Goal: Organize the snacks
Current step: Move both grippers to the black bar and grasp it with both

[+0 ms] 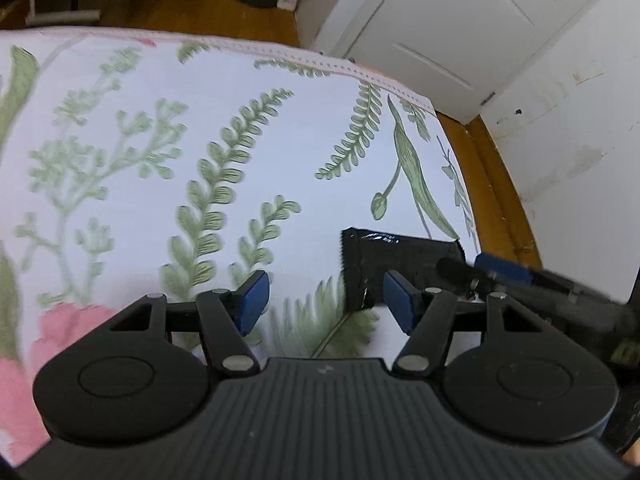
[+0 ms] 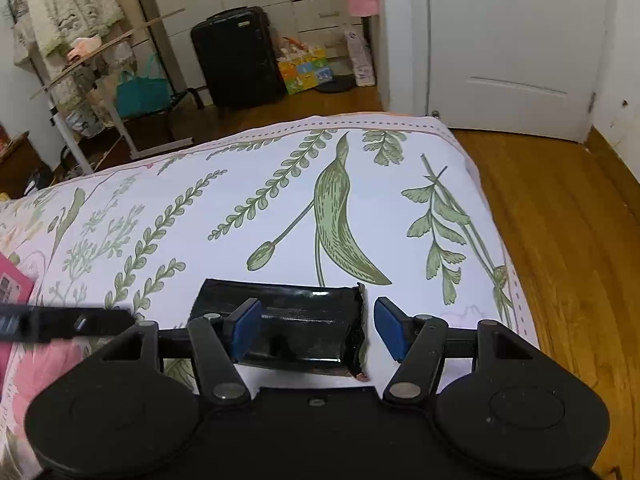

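So from my end, the only snack I can spot is a black snack wrapper (image 2: 292, 324) lying flat on the bed, near the corner closest to the door. In the right wrist view it sits right under the right gripper (image 2: 316, 330). The left blue pad (image 2: 246, 330) overlaps the packet's left part, while the right one (image 2: 390, 328) stands just past the crimped end, on bare sheet. The jaws are spread and neither pad looks like it's pressing on anything, so nothing is pinched.

The left gripper (image 1: 326, 302) is spread too, with only sheet between its fingers. The same wrapper (image 1: 372, 258) pokes up just above its right-hand pad (image 1: 400, 304), off to the side of the gap rather than in it.

The surface is a white bedsheet (image 2: 240, 240) with green ferns and leaves, pink flowers near the left, and a dotted pink border at the edge. Wood floor (image 2: 560, 220) runs around it, with a white door (image 2: 508, 48) beyond the corner.

The right view gives me way more of the room: a black suitcase (image 2: 236, 60), a colourful box (image 2: 306, 70) beside it, a teal bag (image 2: 138, 90) and a rack of clothes (image 2: 68, 12). There's also something pink (image 2: 14, 284) at the far left edge, can't tell what. The left view is blurry but shows the right gripper's tip coming in from the right by the wrapper.
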`<action>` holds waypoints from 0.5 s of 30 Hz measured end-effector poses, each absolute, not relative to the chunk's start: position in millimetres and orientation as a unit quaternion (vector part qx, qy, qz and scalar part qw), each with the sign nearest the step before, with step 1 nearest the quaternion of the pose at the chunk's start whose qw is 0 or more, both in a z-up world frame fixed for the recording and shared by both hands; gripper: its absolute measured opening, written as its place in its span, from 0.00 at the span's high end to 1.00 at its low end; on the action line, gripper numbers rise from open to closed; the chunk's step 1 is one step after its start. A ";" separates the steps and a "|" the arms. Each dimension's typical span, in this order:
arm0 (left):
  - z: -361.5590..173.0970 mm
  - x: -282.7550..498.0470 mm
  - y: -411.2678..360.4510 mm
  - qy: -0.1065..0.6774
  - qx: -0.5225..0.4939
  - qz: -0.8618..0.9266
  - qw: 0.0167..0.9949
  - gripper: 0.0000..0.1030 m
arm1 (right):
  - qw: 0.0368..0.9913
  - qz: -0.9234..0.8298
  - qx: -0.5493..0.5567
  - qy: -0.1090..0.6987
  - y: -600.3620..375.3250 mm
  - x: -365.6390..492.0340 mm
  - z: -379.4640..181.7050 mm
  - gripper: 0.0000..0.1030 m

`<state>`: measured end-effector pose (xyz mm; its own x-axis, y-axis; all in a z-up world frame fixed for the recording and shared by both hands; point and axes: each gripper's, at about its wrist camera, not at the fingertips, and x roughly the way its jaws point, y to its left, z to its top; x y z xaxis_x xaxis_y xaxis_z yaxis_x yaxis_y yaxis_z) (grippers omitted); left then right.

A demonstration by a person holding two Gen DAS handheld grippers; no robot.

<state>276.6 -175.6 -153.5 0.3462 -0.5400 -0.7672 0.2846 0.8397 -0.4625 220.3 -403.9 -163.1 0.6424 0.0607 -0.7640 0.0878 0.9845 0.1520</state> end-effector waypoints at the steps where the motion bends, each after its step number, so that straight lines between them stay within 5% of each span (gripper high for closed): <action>1: -157.5 279.3 -180.5 0.512 -0.125 -0.257 0.810 0.41 | 0.900 -0.007 0.090 0.427 -405.5 221.3 -166.9 0.32; 7: -171.1 276.7 -202.0 0.486 -0.087 -0.258 0.831 0.56 | 0.881 -0.009 0.142 0.450 -413.6 224.9 -179.6 0.29; 11: -173.6 274.4 -204.3 0.496 -0.113 -0.287 0.812 0.56 | 0.866 0.017 0.199 0.459 -418.5 225.6 -178.0 0.57; 15: -171.6 271.1 -204.6 0.495 -0.109 -0.285 0.814 0.57 | 0.857 0.023 0.207 0.472 -413.8 226.6 -177.4 0.59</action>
<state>271.1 -204.6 -171.6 0.3480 -0.5711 -0.7435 0.3562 0.8141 -0.4586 226.6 -413.8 -177.4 0.5533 0.2339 -0.7994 0.1568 0.9134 0.3757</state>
